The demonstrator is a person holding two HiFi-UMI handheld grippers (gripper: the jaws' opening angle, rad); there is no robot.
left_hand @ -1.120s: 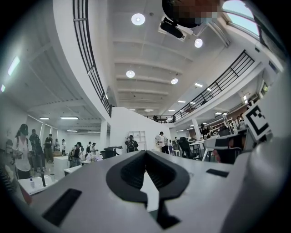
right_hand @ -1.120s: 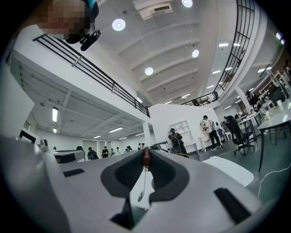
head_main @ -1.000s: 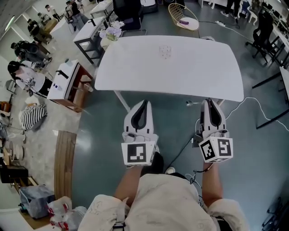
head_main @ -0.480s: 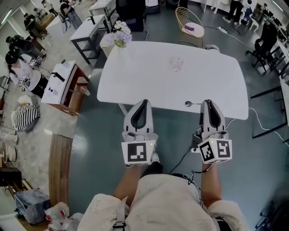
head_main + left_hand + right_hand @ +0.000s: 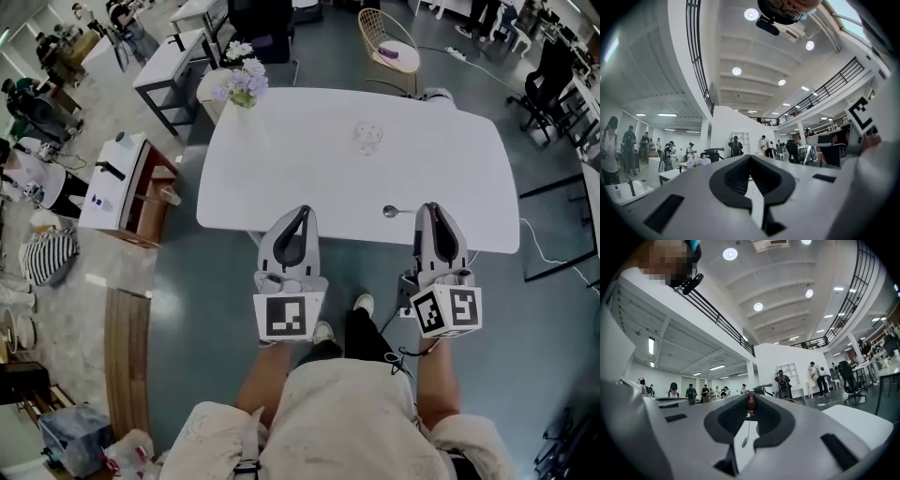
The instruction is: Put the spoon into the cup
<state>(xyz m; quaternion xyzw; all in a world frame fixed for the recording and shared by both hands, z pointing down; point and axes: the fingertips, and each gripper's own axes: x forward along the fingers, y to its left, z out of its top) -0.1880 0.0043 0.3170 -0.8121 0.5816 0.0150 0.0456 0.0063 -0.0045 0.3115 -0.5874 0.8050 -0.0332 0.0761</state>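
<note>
The spoon (image 5: 401, 211) is clamped in the right gripper (image 5: 437, 208), whose jaws stand narrow with their tips pinching the reddish end of its handle. It hangs in the air just over the near edge of the tabletop (image 5: 281, 159), toward the near right corner. Its long axis runs roughly along that near edge, crosswise to the gripper, with the bowl sticking out toward the left gripper's side. The cup (image 5: 367, 138), a clear glass, stands upright toward the far edge of the tabletop, a little right of the middle and well apart from the spoon. From the right gripper it lies ahead and to the left, so the spoon's bowl already points partly its way. The likely next move is to carry the spoon forward across the tabletop and tip the bowl down over the rim. The left gripper (image 5: 302, 212) hovers at the near edge further left, its jaws together on nothing. It is about as near the cup as the right one, but has no part in the carry. A vase of flowers (image 5: 242, 82) sits at the far left corner, clear of the path.
</note>
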